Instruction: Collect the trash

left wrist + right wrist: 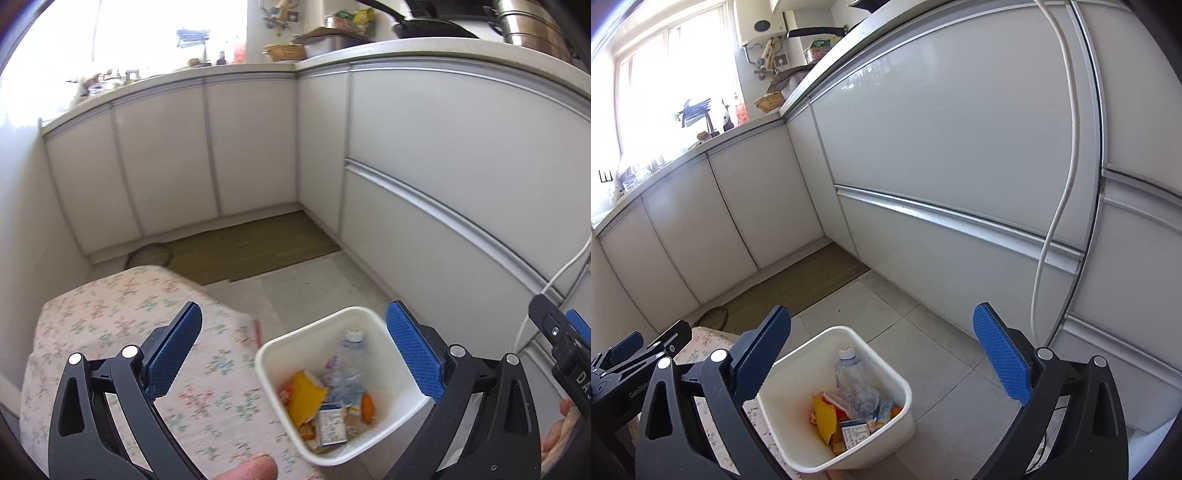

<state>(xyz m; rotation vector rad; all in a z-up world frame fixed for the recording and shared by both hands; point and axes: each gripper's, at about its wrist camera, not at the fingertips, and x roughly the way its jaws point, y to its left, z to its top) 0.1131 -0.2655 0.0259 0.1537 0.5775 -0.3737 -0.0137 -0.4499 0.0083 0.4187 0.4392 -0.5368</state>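
White cabinet fronts (251, 147) — well beyond both sets of fingers. Flowered tablecloth (122, 325) — beneath the left gripper's (293, 354) left finger. White bin (343, 391) on the tiled floor (886, 310) — below and between the fingers of each gripper, holding a crushed clear bottle (347, 365), yellow wrapper (306, 398) and small carton (330, 424). Left gripper spread, holding nothing; right gripper (882, 354) likewise.
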